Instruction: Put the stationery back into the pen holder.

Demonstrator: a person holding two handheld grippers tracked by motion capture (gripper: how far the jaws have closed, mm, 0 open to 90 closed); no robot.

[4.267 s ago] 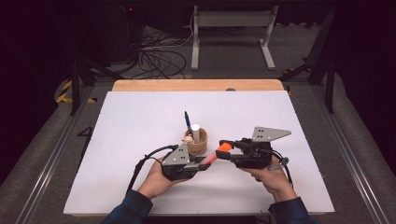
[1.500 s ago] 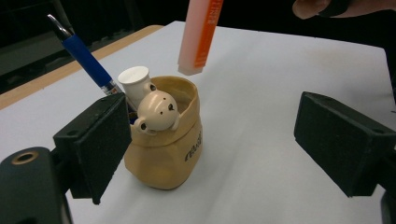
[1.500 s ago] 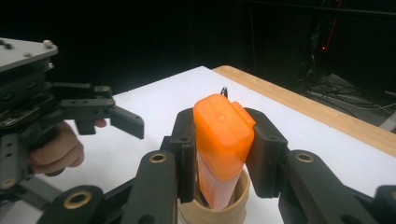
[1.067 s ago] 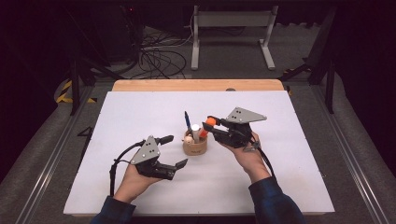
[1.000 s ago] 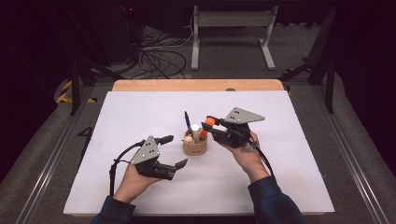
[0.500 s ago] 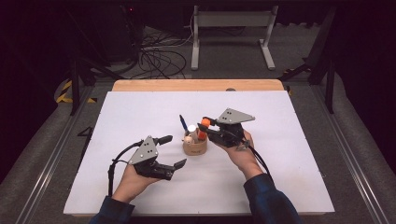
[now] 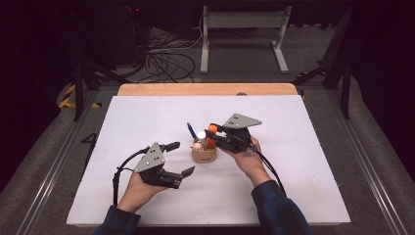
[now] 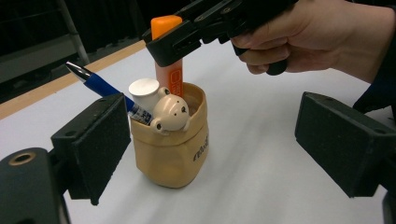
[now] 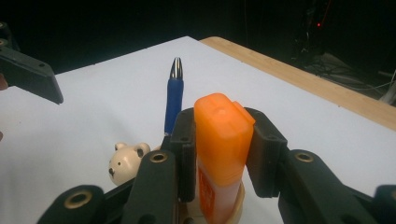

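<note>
Orange marker going into the cup, you're mid-insert.
Table [image 7: 293, 186] → cup [image 7: 203, 154] at centre: your right gripper [image 7: 211, 136] is clamped on the orange marker [image 9: 219, 154], upright, long axis approx vertical, base inside the cup w/ blue pen [image 8: 105, 91]. Next, prob.: lower, let go. Left gripper [image 7: 183, 159] gapes wide, empty, just beside.

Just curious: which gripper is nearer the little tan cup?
Right. The right gripper is over the cup, clamping the orange marker; the left gripper sits apart.

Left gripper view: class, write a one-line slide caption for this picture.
Right hand-held gripper clamps an orange marker standing in a tan cup with a blue pen and bear.
</note>
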